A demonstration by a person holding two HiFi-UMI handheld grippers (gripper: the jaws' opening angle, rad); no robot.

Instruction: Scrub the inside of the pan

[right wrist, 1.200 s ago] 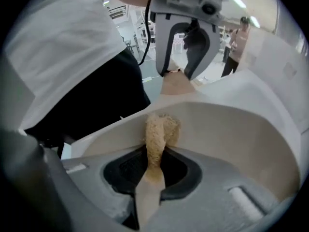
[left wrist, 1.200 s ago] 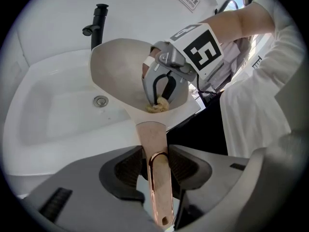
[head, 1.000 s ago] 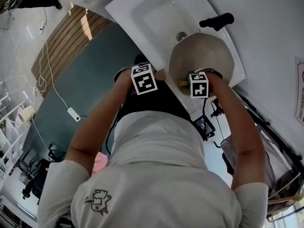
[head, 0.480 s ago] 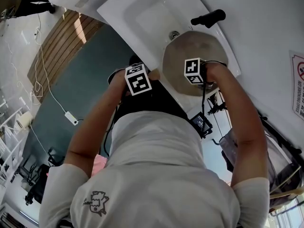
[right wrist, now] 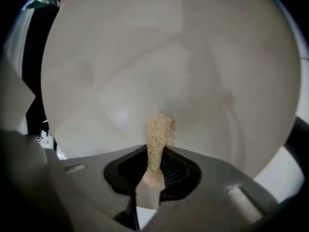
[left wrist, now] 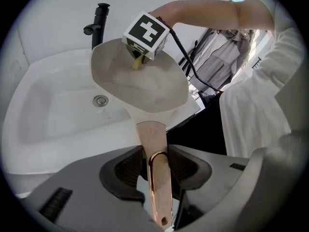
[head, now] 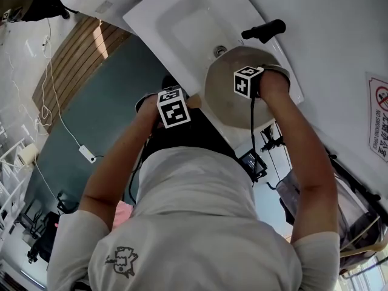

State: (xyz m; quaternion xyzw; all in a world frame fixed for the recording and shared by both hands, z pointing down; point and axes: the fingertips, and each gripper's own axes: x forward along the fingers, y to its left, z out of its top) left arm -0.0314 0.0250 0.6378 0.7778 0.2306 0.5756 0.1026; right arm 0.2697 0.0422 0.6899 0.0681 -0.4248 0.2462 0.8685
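A white sink (head: 182, 29) carries everything here. Its basin lies ahead and to the left of the left gripper (left wrist: 154, 163). A round metal drain (left wrist: 100, 100) sits in the basin's bottom, ahead-left of that gripper. A black tap (left wrist: 99, 21) stands on the sink's far rim, beyond the right gripper (right wrist: 155, 167). Teal floor (head: 103, 102) spreads below, left of the left gripper, with a white power strip (head: 86, 154) lying on it.

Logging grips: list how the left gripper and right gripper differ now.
The left gripper clamps the copper-coloured handle of the pan; the right gripper pinches a tan scrub pad inside the pan. The left gripper sits off the edge of the sink; the right gripper is over it. Both are shut on something.
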